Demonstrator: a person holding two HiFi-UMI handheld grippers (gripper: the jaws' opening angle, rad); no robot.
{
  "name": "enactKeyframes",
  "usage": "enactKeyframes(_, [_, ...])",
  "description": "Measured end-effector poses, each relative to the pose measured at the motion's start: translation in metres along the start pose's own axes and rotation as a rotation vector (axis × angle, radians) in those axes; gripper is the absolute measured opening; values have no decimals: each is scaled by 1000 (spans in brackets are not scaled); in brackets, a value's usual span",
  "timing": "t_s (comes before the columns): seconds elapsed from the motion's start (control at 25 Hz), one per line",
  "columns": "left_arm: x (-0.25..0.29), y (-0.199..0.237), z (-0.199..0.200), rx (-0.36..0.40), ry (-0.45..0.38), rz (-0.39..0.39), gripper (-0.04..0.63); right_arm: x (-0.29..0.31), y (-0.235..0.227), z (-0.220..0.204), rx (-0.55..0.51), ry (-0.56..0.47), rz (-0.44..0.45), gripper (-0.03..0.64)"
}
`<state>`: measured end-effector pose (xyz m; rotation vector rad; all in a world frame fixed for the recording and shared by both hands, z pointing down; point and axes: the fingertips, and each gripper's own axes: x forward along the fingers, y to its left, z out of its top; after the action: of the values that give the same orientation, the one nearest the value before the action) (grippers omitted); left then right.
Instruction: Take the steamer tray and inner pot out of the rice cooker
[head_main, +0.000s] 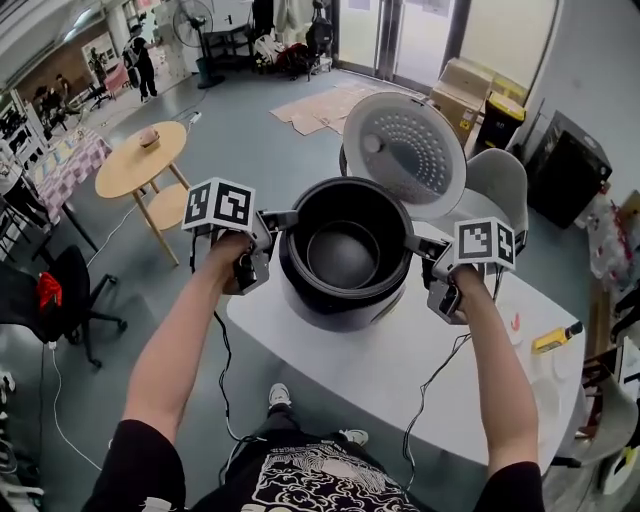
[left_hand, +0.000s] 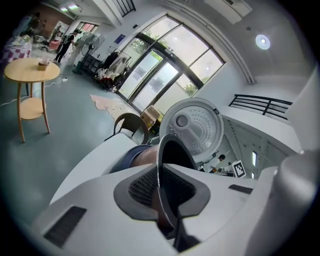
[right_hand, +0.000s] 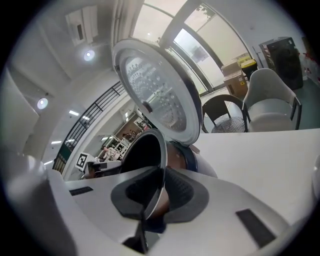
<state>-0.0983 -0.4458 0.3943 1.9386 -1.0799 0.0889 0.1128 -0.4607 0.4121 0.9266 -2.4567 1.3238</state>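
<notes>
Status: inner pot extraction in progress, not done

- left gripper is clamped on the left rim of the inner pot. The left gripper view shows the thin rim edge pinched between the pads
- right gripper is clamped the same way on the opposite rim, confirmed in the right gripper view
- the pot sits inside the rice cooker, lid hinged fully up behind it. Both gripper views show a band of the pot's copper-coloured wall above the dark cooker body, so I judge it partly raised but nowhere near clear
- the cooker stands on the white counter, near its left edge

Steamer tray: can't pick it out in any view, neither in the pot, whose inside looks bare and dark, nor on the visible counter. Probably already out and set off frame, but that's a guess

Left to do: lift the pot straight up clear of the cooker, carry it level, set it on the counter, release both sides
</notes>
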Motion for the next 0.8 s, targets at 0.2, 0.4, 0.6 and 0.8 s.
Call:
enactKeyframes(0.2, [-33,-36,11,36,-78,22,38,-27,34,13,-19,-50,60,48])
enactKeyframes(0.4, [-64,-63,14,72,-133,5,38,-48,63,13,-44,-97,85,47])
enactKeyframes(0.6, [-80,-81,15,103,-159,-45,38,-72,85,10,-38,-175,100,43])
enactKeyframes(0.8, [-107,-112,22,116,-166,-121,38,-107,121,11,-53,-243,71,43])
